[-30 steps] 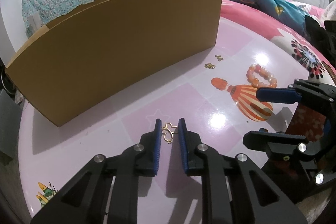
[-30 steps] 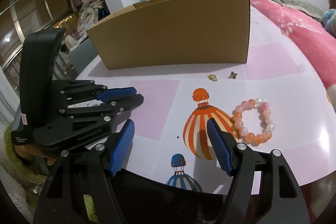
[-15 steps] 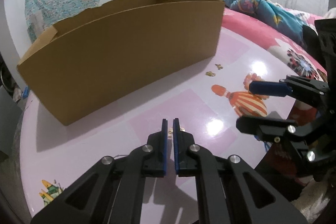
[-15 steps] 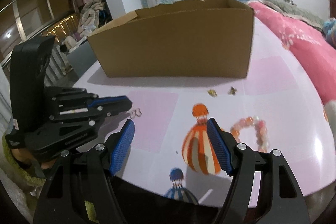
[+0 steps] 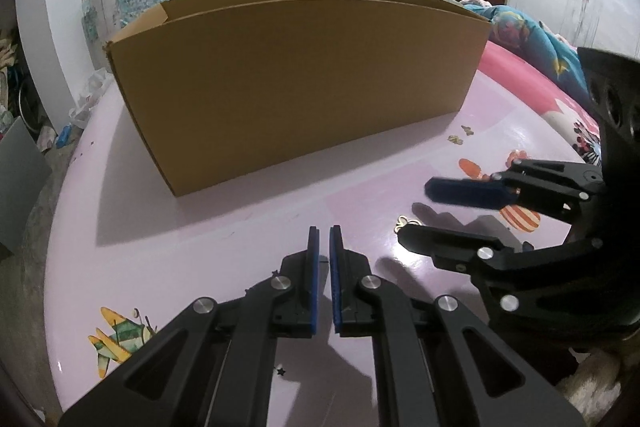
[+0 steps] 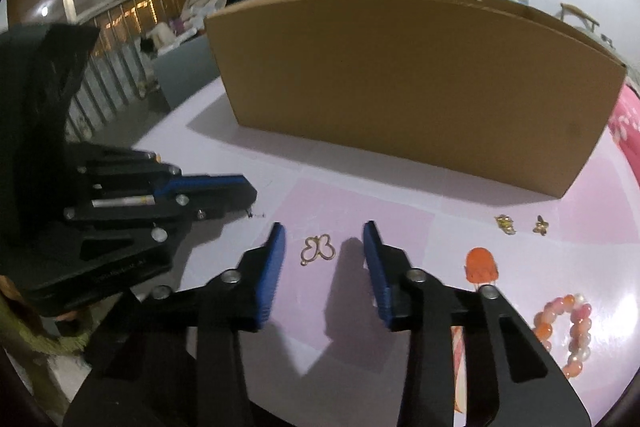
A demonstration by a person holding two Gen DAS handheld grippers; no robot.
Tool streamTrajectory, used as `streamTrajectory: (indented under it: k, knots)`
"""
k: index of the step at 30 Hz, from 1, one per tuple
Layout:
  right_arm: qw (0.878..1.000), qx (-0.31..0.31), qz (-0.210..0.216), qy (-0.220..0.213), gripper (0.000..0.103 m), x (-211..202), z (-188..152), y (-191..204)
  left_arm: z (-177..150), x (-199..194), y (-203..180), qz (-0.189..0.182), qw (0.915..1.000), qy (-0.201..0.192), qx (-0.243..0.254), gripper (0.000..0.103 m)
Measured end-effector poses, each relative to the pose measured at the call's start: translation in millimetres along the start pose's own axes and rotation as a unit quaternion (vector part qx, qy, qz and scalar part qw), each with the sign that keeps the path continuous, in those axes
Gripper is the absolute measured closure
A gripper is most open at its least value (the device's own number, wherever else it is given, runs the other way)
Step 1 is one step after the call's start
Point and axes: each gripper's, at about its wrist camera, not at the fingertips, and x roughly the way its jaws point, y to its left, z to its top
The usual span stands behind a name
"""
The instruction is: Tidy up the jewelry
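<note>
One gold butterfly-shaped pendant (image 6: 318, 249) lies on glossy table (image 6: 360, 203).

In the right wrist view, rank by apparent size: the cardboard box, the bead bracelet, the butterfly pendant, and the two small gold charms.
1. Cardboard box
2. Bead bracelet, though it lies nearer the camera
3. Butterfly pendant
4. Two small gold charms and, which look alike

Your work surface is a glossy pink-and-lilac table (image 6: 352, 203) printed with hot-air balloons and a cartoon plane. On it stands an open cardboard box (image 6: 408, 83), well back from you. In front of the box, a gold butterfly pendant (image 6: 318, 249) lies flat on a pink square. To the right, two small gold charms (image 6: 520, 224) sit near the box's corner, and a pink-and-orange bead bracelet (image 6: 568, 331) rests near the table's edge.
</note>
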Motion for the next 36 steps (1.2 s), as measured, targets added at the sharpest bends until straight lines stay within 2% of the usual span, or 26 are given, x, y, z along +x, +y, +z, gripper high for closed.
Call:
streamTrajectory:
  k: [1, 5, 6, 7, 16, 17, 18, 23, 28, 29, 31, 36]
  knots:
    - [1.000, -0.007, -0.003, 0.006, 0.076, 2.8, -0.7, 1.4, 0.1, 1.0, 0.4, -0.001, 1.0000, 0.000, -0.001, 0.098]
    - [0.999, -0.033, -0.017, 0.009, 0.080, 3.5, -1.2, 6.6, -0.8, 2.0, 4.0, -0.004, 1.0000, -0.001, -0.004, 0.098]
    - [0.999, -0.037, -0.017, 0.011, 0.087, 3.6, -1.0, 7.3, -0.9, 2.1, 4.6, -0.004, 1.0000, -0.002, -0.004, 0.098]
    - [0.999, -0.037, -0.014, 0.013, 0.089, 3.6, -0.4, 6.8, -1.2, 2.4, 5.1, -0.005, 1.0000, -0.002, -0.005, 0.098]
    - [0.999, -0.030, -0.003, 0.014, 0.090, 0.1, -1.3, 1.2, -2.1, 3.4, 7.2, -0.006, 1.0000, -0.001, -0.006, 0.098]
    - [0.999, -0.029, -0.002, 0.013, 0.093, -0.7, -1.5, 0.7, -2.1, 3.5, 7.0, -0.006, 1.0000, -0.001, -0.005, 0.098]
    - [0.999, -0.029, 0.000, 0.014, 0.103, -0.6, -1.1, 0.1, -2.0, 3.5, 6.9, -0.006, 1.0000, -0.001, -0.005, 0.098]
    - [1.000, -0.021, 0.001, 0.015, 0.103, -2.2, -0.8, -4.1, -1.9, 4.2, 6.0, -0.003, 1.0000, 0.000, -0.004, 0.098]
    - [0.999, -0.030, -0.006, 0.009, 0.099, -9.2, 0.9, -6.2, -1.5, 3.9, 6.1, 0.000, 1.0000, 0.002, -0.003, 0.098]
    - [0.999, -0.038, -0.005, 0.009, 0.095, -8.8, 2.2, -5.3, -1.4, 4.0, 6.1, 0.000, 1.0000, 0.002, -0.002, 0.098]
    - [0.998, -0.061, 0.009, 0.013, 0.072, -8.8, 5.1, -4.3, -0.7, 3.7, 5.9, 0.000, 1.0000, 0.002, -0.002, 0.098]
    - [0.991, -0.121, 0.049, 0.030, 0.070, -2.2, 16.0, -1.9, -0.2, 1.1, 5.0, 0.001, 1.0000, -0.003, 0.004, 0.098]
